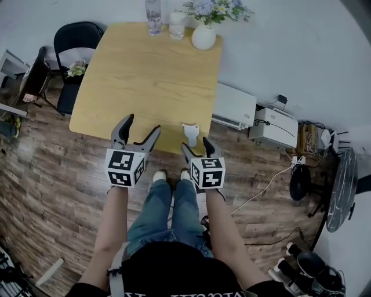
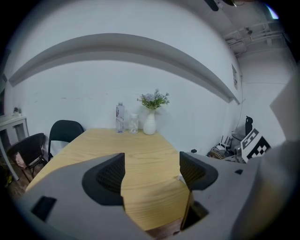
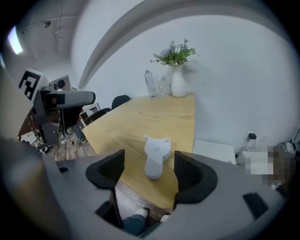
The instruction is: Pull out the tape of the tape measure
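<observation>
Both tools are released, nothing is being gripped. The left gripper is hovering over the near edge of the table with its jaws apart. Only bare wood is showing between them in the left gripper view.

The right gripper is hanging just near of the tape measure, jaws also apart. In the right gripper view the pale case is lying ahead of the jaws, lined up with the gap but not inside it. The tape measure is lying flat on the table, close to the near edge and right of centre. No tape is showing pulled out, and I can't make out the hook tab.

I'm reading this as pre-grasp. Risks:
- The case is sitting close to the near edge, so a clumsy approach could be nudging it off onto the floor.
- The case looks smooth and light. Pulling the tab without the other gripper pinning the body would probably just be dragging the whole thing.
- With a small tab and wide pads, I'm expecting slip and the tape snapping back.

The vase and bottle at the far edge are standing well apart from all this.
</observation>
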`<action>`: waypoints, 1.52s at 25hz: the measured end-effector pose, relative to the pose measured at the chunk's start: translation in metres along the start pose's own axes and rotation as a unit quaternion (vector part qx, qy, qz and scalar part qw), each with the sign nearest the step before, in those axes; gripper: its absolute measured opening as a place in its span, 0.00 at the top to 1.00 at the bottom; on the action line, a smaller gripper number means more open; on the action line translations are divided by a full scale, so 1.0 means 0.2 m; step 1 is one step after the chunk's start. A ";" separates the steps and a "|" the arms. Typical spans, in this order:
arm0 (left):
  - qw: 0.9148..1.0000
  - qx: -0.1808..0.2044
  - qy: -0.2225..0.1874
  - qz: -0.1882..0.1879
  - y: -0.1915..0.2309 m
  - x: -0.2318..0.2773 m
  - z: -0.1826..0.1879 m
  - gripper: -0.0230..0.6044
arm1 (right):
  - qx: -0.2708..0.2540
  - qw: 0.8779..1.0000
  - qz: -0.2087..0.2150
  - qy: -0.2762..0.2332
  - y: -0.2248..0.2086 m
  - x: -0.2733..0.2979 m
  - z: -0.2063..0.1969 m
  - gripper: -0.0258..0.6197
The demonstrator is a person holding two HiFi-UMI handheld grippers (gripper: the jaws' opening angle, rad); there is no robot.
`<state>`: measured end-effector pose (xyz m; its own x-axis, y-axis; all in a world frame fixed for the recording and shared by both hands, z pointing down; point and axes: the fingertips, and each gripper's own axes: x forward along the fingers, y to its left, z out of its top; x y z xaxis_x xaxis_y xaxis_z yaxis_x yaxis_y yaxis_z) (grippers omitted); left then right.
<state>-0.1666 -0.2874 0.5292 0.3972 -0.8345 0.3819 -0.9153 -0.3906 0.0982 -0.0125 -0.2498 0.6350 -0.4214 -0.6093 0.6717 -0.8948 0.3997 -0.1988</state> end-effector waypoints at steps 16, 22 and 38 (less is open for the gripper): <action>0.999 0.019 0.014 -0.037 0.11 0.05 0.00 0.37 | 0.003 0.993 -0.114 0.038 -0.07 0.17 -0.09 0.70; 0.999 0.009 0.009 -0.039 0.08 0.05 0.02 0.37 | 0.000 0.995 -0.087 0.050 -0.07 0.13 -0.06 0.73; 0.997 0.018 -0.080 -0.014 -0.07 -0.05 0.39 0.39 | -0.081 0.996 -0.037 -0.014 -0.05 -0.22 0.37 0.73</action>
<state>-0.1531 -0.3048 0.4531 0.4314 -0.8731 0.2272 -0.9016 -0.4263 0.0737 0.0036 -0.2788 0.5545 -0.3608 -0.6592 0.6598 -0.8890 0.4570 -0.0295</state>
